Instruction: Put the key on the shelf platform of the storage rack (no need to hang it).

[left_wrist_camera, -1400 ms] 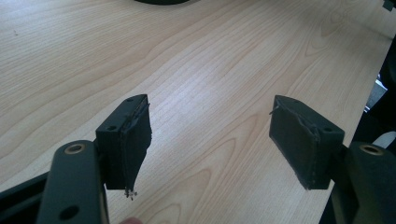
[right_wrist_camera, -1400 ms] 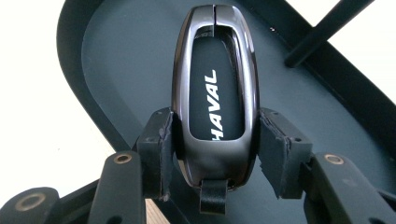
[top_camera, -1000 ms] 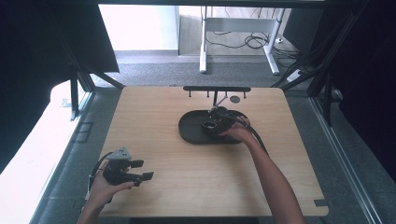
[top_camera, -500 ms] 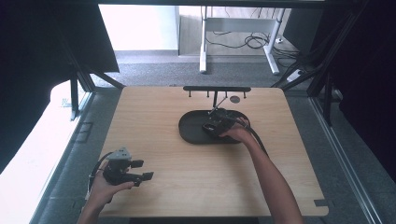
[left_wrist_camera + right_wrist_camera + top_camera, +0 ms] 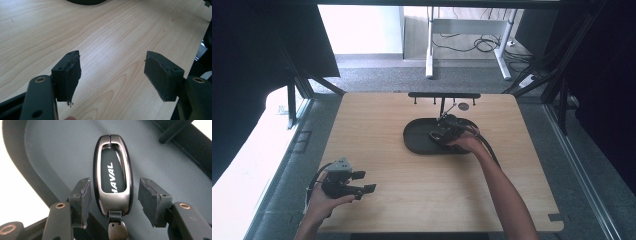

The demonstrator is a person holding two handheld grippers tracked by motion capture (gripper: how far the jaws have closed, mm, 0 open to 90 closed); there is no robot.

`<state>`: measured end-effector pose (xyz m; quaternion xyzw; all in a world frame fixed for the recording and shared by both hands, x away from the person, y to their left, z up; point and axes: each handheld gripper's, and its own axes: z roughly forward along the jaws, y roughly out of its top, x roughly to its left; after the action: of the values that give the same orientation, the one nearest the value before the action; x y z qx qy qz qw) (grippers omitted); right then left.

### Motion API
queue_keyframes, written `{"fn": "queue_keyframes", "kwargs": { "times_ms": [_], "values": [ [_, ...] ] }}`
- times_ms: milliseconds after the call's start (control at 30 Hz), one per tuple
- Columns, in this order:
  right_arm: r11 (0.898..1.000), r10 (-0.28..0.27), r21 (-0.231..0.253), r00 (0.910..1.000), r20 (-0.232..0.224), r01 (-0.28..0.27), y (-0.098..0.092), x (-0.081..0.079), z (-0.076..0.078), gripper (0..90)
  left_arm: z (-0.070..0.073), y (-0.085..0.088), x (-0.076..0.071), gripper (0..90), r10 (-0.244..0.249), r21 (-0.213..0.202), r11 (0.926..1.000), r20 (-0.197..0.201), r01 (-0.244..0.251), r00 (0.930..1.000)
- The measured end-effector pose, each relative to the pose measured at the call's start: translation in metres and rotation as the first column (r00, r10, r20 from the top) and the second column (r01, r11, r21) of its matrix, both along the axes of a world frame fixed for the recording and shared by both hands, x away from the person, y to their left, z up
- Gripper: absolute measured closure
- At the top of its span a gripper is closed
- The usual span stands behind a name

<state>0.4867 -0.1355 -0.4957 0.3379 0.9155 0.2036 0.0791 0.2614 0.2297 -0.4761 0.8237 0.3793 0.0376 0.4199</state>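
— Wood all over, is it?

— Pale wood, yes — the table (image 5: 422, 185) is bare apart from a dark oval tray (image 5: 417, 141) past the middle and a black rack (image 5: 444, 95) along the far edge.

— And the right gripper (image 5: 443, 135)?

— Down in the tray, held by the right hand (image 5: 468, 143). In the right gripper view its jaws stand apart on either side of a car key (image 5: 113, 177) marked HAVAL, with a gap on both sides, so nothing is gripped.

— Where's the key exactly?

— Flat on the tray's grey floor, between the two pads (image 5: 80, 200), lengthwise along them, its strap and metal tab (image 5: 117, 230) pointing back toward the gripper.

— The left gripper (image 5: 359, 182)?

— Near the table's front left corner, in the left hand (image 5: 326, 205). Jaws wide open, only bare wood between the pads (image 5: 71, 75).
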Motion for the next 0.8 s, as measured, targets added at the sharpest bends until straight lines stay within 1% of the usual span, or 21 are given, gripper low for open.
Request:
{"fn": "queue_keyframes", "kwargs": {
  "times_ms": [100,233,267,300,467,567,700,800],
  "values": [
    [1.0,-0.007,0.017,0.9997,0.022,0.006,-0.002,-0.006,0.007,43.9,-0.001,0.0,0.0,30.0,0.002,0.001,1.0,-0.005,-0.002,1.0],
    [0.999,0.0,0.039,0.999,0.046,-0.002,-0.006,-0.014,0.015,44.2,-0.002,0.0,0.001,29.9,-0.001,0.004,1.0,-0.012,0.002,0.9999],
    [0.999,0.003,0.042,0.9986,0.053,-0.005,-0.008,-0.017,0.016,44.1,-0.002,-0.001,0.001,29.9,-0.003,0.005,1.0,-0.013,0.003,0.9999],
    [0.999,0.011,0.037,0.9973,0.072,-0.014,-0.009,-0.02,0.018,44.1,-0.002,-0.001,0.001,29.8,-0.003,0.004,1.0,-0.015,0.003,0.9999],
    [0.998,0.022,0.049,0.9945,0.102,-0.027,-0.016,-0.031,0.026,44.3,-0.002,-0.002,0.001,29.8,-0.006,0.006,1.0,-0.017,0.006,0.9998],
    [0.997,0.031,0.061,0.9927,0.117,-0.039,-0.021,-0.041,0.032,44.3,-0.003,-0.002,0.002,29.5,-0.013,0.009,0.9999,-0.023,0.013,0.9997],
    [0.995,0.041,0.09,0.9897,0.137,-0.054,-0.029,-0.052,0.038,44.5,-0.005,-0.005,0.002,29.2,-0.025,0.016,0.9996,-0.03,0.025,0.9993],
    [0.991,0.045,0.116,0.9893,0.138,-0.061,-0.036,-0.06,0.04,44.8,-0.005,-0.006,0.002,29.2,-0.027,0.015,0.9995,-0.031,0.027,0.9992]
  ]
}}
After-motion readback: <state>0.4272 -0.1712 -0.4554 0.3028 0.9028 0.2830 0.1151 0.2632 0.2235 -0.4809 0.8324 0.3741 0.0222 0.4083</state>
